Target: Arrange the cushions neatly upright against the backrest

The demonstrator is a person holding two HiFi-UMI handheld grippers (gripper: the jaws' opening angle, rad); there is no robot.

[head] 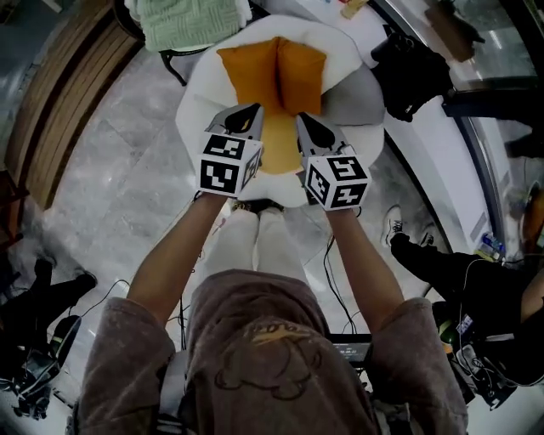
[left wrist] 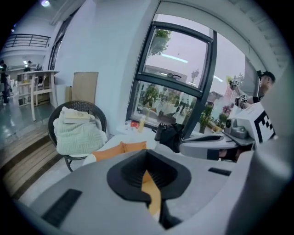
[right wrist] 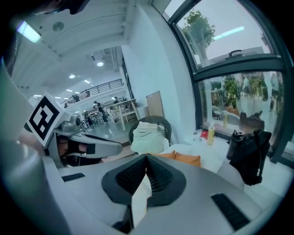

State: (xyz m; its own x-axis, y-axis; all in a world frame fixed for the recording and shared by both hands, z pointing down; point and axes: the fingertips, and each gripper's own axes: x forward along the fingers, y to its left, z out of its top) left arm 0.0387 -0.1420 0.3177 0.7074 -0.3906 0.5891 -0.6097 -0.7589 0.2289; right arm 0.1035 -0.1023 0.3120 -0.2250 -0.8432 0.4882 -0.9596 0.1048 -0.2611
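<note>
Two orange cushions (head: pixel 246 75) (head: pixel 303 75) stand side by side against the backrest of a round white seat (head: pixel 197 93). A third orange cushion (head: pixel 280 140) lies flat on the seat in front of them. My left gripper (head: pixel 252 115) and right gripper (head: pixel 304 121) hover over the seat's front half, one on each side of the flat cushion, tips pointing at the upright pair. Both are shut with nothing between the jaws. The left gripper view (left wrist: pixel 147 153) shows an orange cushion (left wrist: pixel 120 150) ahead; the right gripper view (right wrist: pixel 146 158) shows orange cushions (right wrist: pixel 186 159) ahead.
A dark wicker chair with a pale green knitted blanket (head: pixel 189 21) stands behind the seat at the left. A black bag (head: pixel 410 75) sits at the right on a white ledge by the window (left wrist: pixel 183 64). A grey pad (head: pixel 361 100) borders the seat's right side. Cables lie on the floor.
</note>
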